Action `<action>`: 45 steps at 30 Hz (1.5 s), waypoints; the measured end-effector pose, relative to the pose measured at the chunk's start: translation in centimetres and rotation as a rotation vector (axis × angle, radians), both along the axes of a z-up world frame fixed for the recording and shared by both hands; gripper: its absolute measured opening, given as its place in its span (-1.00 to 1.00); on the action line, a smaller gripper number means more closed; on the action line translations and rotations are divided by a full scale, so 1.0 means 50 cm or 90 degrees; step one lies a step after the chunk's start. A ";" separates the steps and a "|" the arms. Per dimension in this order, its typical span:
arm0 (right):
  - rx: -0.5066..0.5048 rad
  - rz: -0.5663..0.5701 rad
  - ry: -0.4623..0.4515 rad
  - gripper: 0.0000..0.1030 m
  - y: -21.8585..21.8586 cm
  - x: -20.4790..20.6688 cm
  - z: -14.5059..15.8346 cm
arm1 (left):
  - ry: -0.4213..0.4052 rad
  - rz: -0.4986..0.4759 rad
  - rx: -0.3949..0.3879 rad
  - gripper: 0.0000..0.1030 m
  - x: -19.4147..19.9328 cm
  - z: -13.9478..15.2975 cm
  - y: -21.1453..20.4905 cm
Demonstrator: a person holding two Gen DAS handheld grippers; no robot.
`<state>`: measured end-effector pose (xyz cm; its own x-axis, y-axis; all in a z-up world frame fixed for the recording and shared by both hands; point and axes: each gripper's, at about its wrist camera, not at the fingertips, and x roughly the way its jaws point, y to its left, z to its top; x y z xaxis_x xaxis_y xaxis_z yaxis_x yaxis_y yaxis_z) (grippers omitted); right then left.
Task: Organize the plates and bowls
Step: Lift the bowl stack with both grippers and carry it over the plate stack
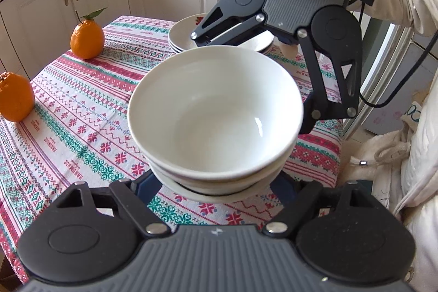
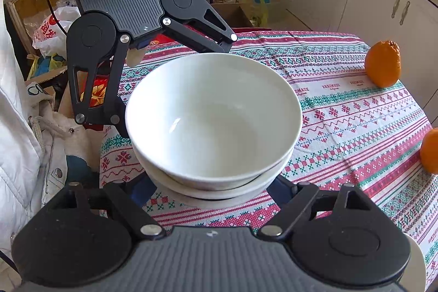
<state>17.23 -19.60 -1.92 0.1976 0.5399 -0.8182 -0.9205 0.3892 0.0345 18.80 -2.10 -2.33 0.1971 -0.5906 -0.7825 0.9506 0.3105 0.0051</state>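
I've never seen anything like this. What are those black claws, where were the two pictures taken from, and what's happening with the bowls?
There is no robot here. A person holds a two-fingered claw in each hand, and each claw carries a wide-angle camera that looks along its fingers. So each picture shows its own claw at the bottom and the other one opposite. The left gripper and right gripper reach around a stack of white bowls from opposite sides. The bowls hide their fingertips, so I can't tell whether they are squeezing. A stack of plates and two oranges also sit on the patterned tablecloth.
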 end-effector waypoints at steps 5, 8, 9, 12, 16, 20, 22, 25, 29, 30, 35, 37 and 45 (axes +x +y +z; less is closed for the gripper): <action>0.003 0.001 -0.006 0.73 -0.033 -0.013 0.023 | -0.007 0.001 -0.002 0.63 -0.014 0.020 -0.025; 0.003 -0.003 -0.013 0.73 -0.060 -0.018 0.036 | -0.012 0.000 -0.005 0.63 -0.014 0.031 -0.050; 0.002 -0.006 -0.016 0.73 -0.071 -0.019 0.041 | -0.016 -0.003 -0.006 0.63 -0.014 0.034 -0.062; -0.004 -0.017 -0.029 0.73 -0.104 -0.020 0.054 | -0.027 -0.012 -0.012 0.63 -0.008 0.041 -0.097; -0.016 -0.036 -0.043 0.73 -0.155 -0.016 0.069 | -0.041 -0.030 -0.019 0.63 0.006 0.050 -0.148; -0.024 -0.059 -0.053 0.73 -0.210 -0.003 0.081 | -0.052 -0.050 -0.031 0.63 0.029 0.057 -0.204; -0.026 -0.071 -0.056 0.73 -0.234 0.006 0.086 | -0.058 -0.058 -0.035 0.63 0.039 0.058 -0.228; -0.030 -0.087 -0.056 0.73 -0.267 0.021 0.085 | -0.060 -0.069 -0.037 0.63 0.058 0.054 -0.264; -0.033 -0.107 -0.053 0.74 -0.304 0.035 0.073 | -0.057 -0.083 -0.033 0.63 0.080 0.041 -0.305; -0.033 -0.112 -0.052 0.74 -0.312 0.038 0.070 | -0.056 -0.086 -0.031 0.63 0.086 0.037 -0.315; -0.036 -0.132 -0.046 0.74 -0.345 0.052 0.054 | -0.054 -0.098 -0.024 0.63 0.108 0.019 -0.350; -0.038 -0.140 -0.045 0.74 -0.354 0.058 0.046 | -0.050 -0.100 -0.022 0.63 0.117 0.012 -0.362; -0.035 -0.164 -0.035 0.74 -0.383 0.076 0.024 | -0.048 -0.101 -0.016 0.63 0.139 -0.006 -0.389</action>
<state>21.05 -38.73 -0.72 0.3682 0.4215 -0.8287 -0.7908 0.6108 -0.0407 25.77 -21.53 -2.65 0.1570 -0.6385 -0.7534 0.9849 0.1574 0.0719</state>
